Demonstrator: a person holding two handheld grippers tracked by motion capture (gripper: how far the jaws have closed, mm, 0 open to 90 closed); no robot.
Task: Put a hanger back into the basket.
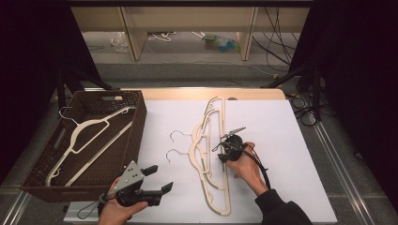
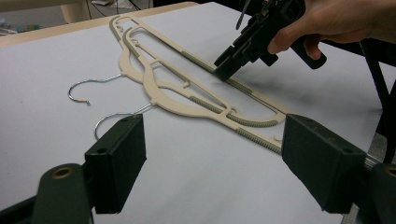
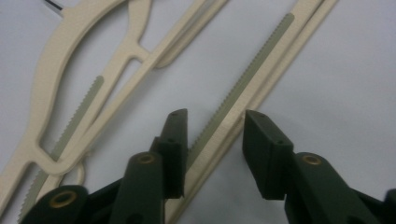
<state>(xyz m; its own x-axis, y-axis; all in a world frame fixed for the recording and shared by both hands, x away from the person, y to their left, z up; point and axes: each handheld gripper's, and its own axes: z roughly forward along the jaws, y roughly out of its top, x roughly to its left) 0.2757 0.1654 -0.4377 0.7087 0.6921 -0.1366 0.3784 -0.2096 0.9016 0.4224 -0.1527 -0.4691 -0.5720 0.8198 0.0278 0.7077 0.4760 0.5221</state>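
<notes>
Two cream hangers [image 1: 211, 154] lie overlapped on a white table [image 1: 291, 154], and the right gripper [image 3: 214, 135] points down with the hangers' straight bottom bars between its jaws, a gap visible on each side. The right hand [image 1: 246, 166] holds it from the near side. The left gripper [image 1: 157, 180] hovers level near the table's front edge, beside a brown basket [image 1: 136, 136], jaws wide apart and empty.
</notes>
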